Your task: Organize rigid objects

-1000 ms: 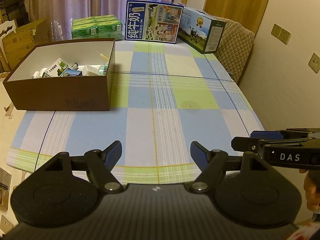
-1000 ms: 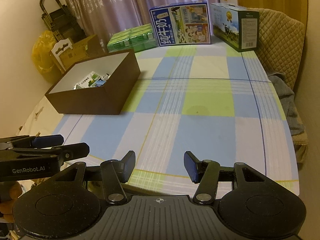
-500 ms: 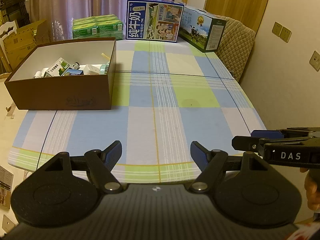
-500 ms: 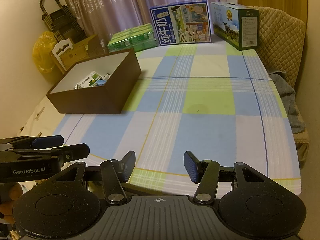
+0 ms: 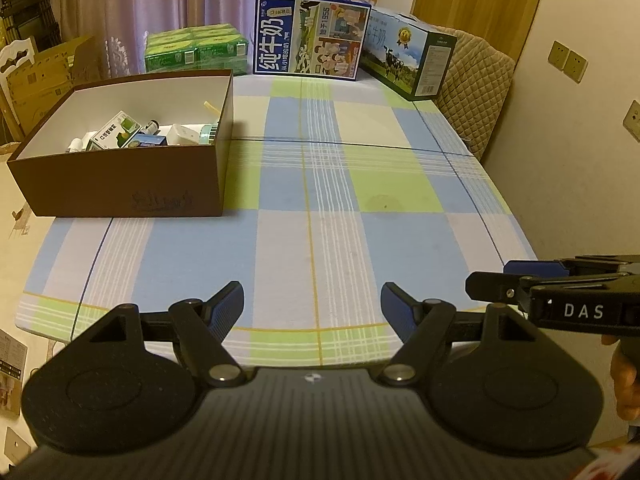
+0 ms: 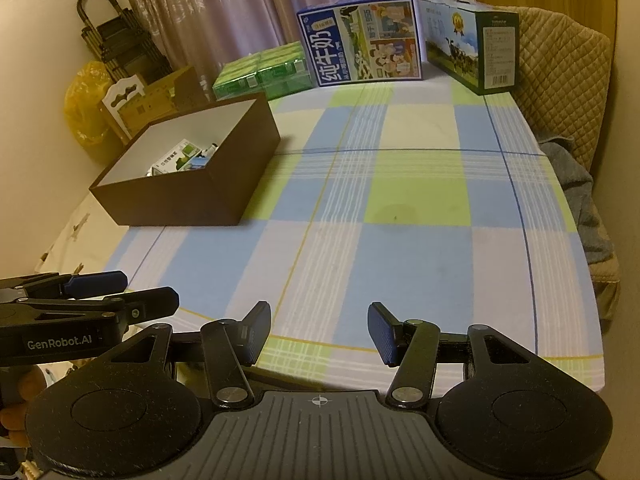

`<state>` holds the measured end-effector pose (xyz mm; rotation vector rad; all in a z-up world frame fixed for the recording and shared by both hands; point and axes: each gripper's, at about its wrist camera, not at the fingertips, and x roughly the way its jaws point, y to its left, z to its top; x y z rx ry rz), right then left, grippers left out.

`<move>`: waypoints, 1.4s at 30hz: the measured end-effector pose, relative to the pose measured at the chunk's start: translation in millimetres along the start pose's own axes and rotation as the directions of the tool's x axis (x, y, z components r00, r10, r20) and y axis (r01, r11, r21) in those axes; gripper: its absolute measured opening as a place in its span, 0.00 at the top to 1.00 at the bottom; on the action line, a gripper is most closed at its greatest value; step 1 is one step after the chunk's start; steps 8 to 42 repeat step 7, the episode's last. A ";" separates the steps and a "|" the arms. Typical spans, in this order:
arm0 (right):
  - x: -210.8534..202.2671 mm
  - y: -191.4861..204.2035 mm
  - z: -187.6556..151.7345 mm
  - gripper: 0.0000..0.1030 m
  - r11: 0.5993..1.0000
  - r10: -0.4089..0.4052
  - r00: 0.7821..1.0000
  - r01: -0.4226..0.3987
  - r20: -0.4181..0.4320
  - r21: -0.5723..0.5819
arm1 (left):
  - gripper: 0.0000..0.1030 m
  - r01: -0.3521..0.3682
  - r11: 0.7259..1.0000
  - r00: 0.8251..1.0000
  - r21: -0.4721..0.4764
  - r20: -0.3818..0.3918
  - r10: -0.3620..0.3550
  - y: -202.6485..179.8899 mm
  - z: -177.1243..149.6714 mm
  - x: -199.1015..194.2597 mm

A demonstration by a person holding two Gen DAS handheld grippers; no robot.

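Observation:
A brown box (image 5: 120, 184) stands at the left of the checked table (image 5: 320, 240); it also shows in the right wrist view (image 6: 184, 196). Inside lie several small items: a green-and-white carton (image 5: 114, 134), a blue packet (image 5: 150, 142), a white box (image 5: 184, 134) and a small bottle (image 5: 152, 125). My left gripper (image 5: 312, 304) is open and empty above the table's near edge. My right gripper (image 6: 318, 330) is open and empty beside it, also above the near edge. Each gripper shows at the edge of the other's view.
A blue milk carton box (image 5: 310, 36), a second milk box with a cow picture (image 5: 408, 62) and a green pack (image 5: 196, 50) stand along the far edge. A quilted chair (image 6: 568, 80) with grey cloth (image 6: 576, 184) is at right. The wall is close on the right.
Both grippers have drawn back slightly toward the near edge of the table, both staying open. The box and its contents have not moved.

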<state>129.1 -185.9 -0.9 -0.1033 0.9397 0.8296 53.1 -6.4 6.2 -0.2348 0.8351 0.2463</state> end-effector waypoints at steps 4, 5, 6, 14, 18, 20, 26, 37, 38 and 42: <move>1.6 -3.7 0.1 0.50 1.000 0.001 1.000 -0.001 -0.006 0.005 | 0.30 -0.008 1.000 1.000 0.000 -0.001 0.008 -2.1 0.4 2.5; 2.2 -4.2 0.2 0.50 1.000 0.001 1.000 -0.001 -0.006 0.006 | 0.30 -0.011 1.000 1.000 -0.001 -0.004 0.011 -2.6 0.6 3.2; 2.6 -5.3 0.7 0.50 1.000 0.001 1.000 -0.001 -0.007 0.008 | 0.30 -0.014 1.000 1.000 -0.001 -0.006 0.014 -4.1 1.2 3.4; 3.1 -6.7 0.9 0.50 1.000 0.002 1.000 -0.002 -0.007 0.009 | 0.30 -0.015 1.000 1.000 -0.002 -0.008 0.015 -4.1 1.6 4.1; 3.1 -6.7 0.9 0.50 1.000 0.002 1.000 -0.002 -0.007 0.009 | 0.30 -0.015 1.000 1.000 -0.002 -0.008 0.015 -4.1 1.6 4.1; 3.1 -6.7 0.9 0.50 1.000 0.002 1.000 -0.002 -0.007 0.009 | 0.30 -0.015 1.000 1.000 -0.002 -0.008 0.015 -4.1 1.6 4.1; 3.1 -6.7 0.9 0.50 1.000 0.002 1.000 -0.002 -0.007 0.009 | 0.30 -0.015 1.000 1.000 -0.002 -0.008 0.015 -4.1 1.6 4.1; 3.1 -6.7 0.9 0.50 1.000 0.002 1.000 -0.002 -0.007 0.009 | 0.30 -0.015 1.000 1.000 -0.002 -0.008 0.015 -4.1 1.6 4.1; 3.1 -6.7 0.9 0.50 1.000 0.002 1.000 -0.002 -0.007 0.009 | 0.30 -0.015 1.000 1.000 -0.002 -0.008 0.015 -4.1 1.6 4.1; 3.1 -6.7 0.9 0.50 1.000 0.002 1.000 -0.002 -0.007 0.009 | 0.30 -0.015 1.000 1.000 -0.002 -0.008 0.015 -4.1 1.6 4.1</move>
